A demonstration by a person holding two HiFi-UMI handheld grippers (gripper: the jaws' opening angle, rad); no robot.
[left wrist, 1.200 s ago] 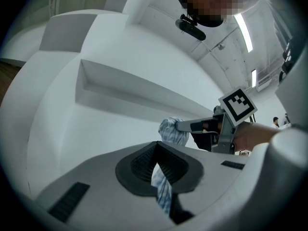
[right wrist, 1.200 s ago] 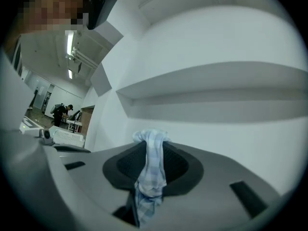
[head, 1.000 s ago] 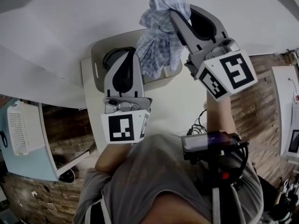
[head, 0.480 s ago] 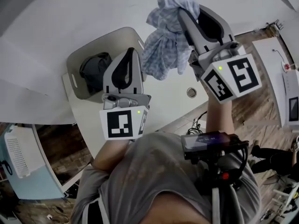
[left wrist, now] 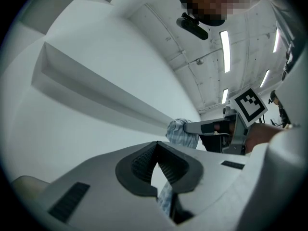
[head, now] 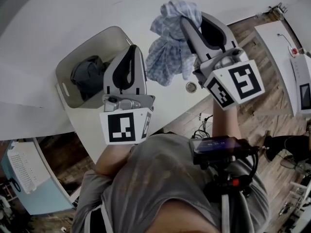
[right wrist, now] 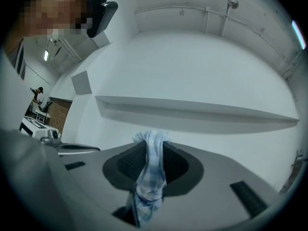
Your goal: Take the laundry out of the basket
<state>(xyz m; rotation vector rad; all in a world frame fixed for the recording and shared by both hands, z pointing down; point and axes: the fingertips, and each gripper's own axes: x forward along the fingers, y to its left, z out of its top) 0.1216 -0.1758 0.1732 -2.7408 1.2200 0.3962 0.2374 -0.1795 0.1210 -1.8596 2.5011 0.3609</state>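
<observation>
A light blue plaid cloth [head: 167, 57] hangs bunched from my right gripper [head: 193, 15], which is shut on its upper end, above the white table to the right of the basket. In the right gripper view the cloth [right wrist: 151, 177] is pinched between the dark pads of the right gripper [right wrist: 151, 142]. The beige laundry basket [head: 104, 33] stands on the table at the left, with a dark garment [head: 86, 76] inside. My left gripper [head: 132, 48] hovers over the basket's right edge. Its tips [left wrist: 156, 144] meet with nothing between them. The left gripper view also shows the cloth [left wrist: 183, 133].
The white table [head: 58, 13] runs across the top, with a round cable hole [head: 191, 87] near its front edge under the cloth. Wood floor lies on the right, with another white desk [head: 291, 52]. A pale blue cabinet with a white crate [head: 22, 166] stands lower left.
The right gripper has carried the cloth sideways off the basket and out over the table. The left gripper has moved along with it, and the basket now sits further left in the view.
</observation>
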